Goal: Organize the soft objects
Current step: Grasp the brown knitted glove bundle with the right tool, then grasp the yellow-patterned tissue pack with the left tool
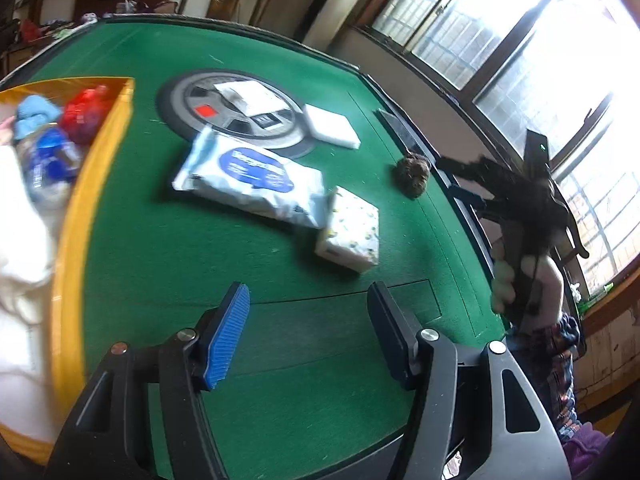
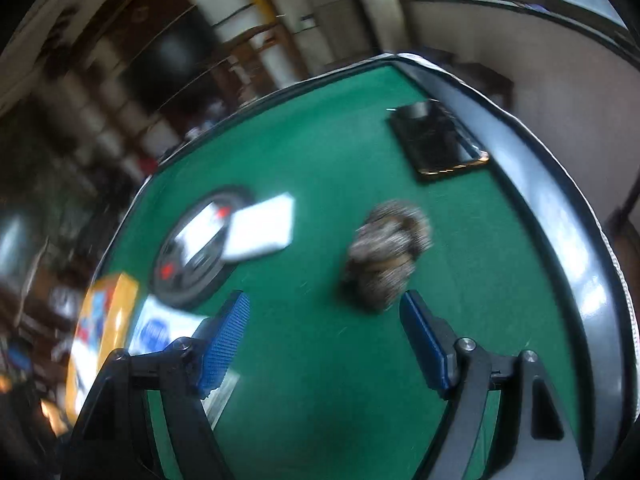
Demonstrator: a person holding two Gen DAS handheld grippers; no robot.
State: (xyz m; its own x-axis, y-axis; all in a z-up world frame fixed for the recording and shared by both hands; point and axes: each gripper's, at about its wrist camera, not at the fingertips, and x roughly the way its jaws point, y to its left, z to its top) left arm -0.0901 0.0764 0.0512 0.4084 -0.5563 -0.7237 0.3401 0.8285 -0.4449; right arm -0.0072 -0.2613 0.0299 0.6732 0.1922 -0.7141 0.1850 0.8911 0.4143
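Both claws gape empty: left gripper (image 1: 308, 334); right gripper (image 2: 326, 344) near furry ball (image 2: 386, 256).

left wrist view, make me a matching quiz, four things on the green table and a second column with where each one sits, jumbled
Things:
1. wet wipes pack
2. patterned tissue pack
3. fuzzy brown ball
4. red item

Places:
A. inside the yellow bin
B. alone near the table's right edge
C. just below the round grey disc
D. at the right end of the wipes pack, nearest the left gripper

Pairs: 1-C, 2-D, 3-B, 4-A
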